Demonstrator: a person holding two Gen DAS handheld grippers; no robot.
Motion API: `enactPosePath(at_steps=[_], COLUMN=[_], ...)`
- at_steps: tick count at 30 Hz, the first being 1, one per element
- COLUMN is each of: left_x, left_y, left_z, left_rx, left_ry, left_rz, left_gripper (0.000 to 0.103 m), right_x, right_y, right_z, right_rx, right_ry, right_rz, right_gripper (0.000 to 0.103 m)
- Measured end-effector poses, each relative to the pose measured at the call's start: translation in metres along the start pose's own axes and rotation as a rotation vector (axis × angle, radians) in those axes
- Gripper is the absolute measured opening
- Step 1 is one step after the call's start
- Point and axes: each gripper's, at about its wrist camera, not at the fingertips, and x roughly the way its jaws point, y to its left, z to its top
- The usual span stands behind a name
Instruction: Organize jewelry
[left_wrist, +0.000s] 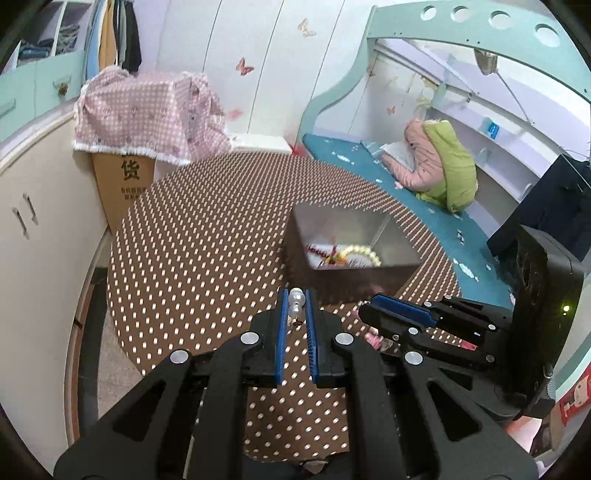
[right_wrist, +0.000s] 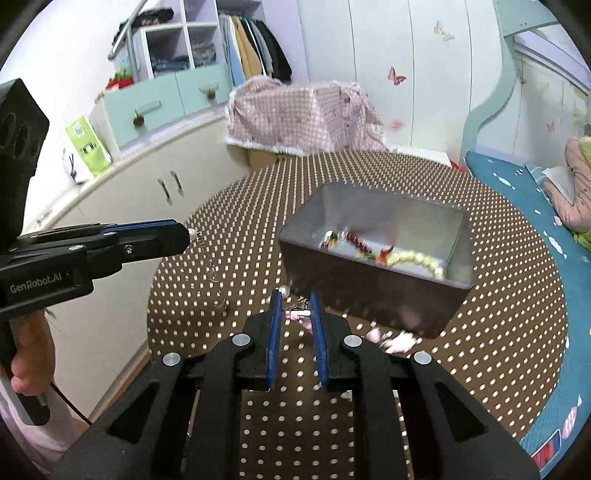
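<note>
left gripper (left_wrist: 296, 308) clamped on a pearl earring (left_wrist: 296, 300) at frame centre, right gripper (right_wrist: 296, 314) nipping a pink piece (right_wrist: 300, 314), carry step; next, drop both into the metal box (right_wrist: 376, 254).

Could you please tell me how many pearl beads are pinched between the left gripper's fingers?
2: both pearl beads sit stacked between the left gripper fingertips, one above the other; a thin chain hangs below, possibly carrying more.

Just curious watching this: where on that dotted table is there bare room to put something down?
The dotted table is bare left of and behind the metal box. It is crowded in front of the box, where pink trinkets lie.
</note>
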Motion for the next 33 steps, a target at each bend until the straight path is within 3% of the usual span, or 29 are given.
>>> enactPosePath(at_steps=[14, 20, 30, 33], left_x=[-0.005, 0.015, 0.072, 0.076], left_y=[-0.038, -0.048, -0.033, -0.029], left_z=[0.072, 0.093, 0.071, 0.064], left_rx=[0.049, 0.059, 0.028, 0.025], left_ry=[-0.061, -0.047, 0.104, 0.115], left_rz=[-0.056, -0.075, -0.047, -0.040], left_gripper=[0.010, 0.010, 0.010, 0.011], right_x=[-0.032, -0.023, 0.000, -0.003], right_y=[-0.029, -0.042, -0.059, -0.060], right_z=[0.043, 0.053, 0.044, 0.042], right_rx=[0.020, 0.026, 0.102, 0.114], right_ry=[-0.103, -0.087, 0.001, 0.002], right_rz=[-0.011, -0.027, -0.069, -0.077], right_gripper=[0.015, 0.015, 0.016, 0.021])
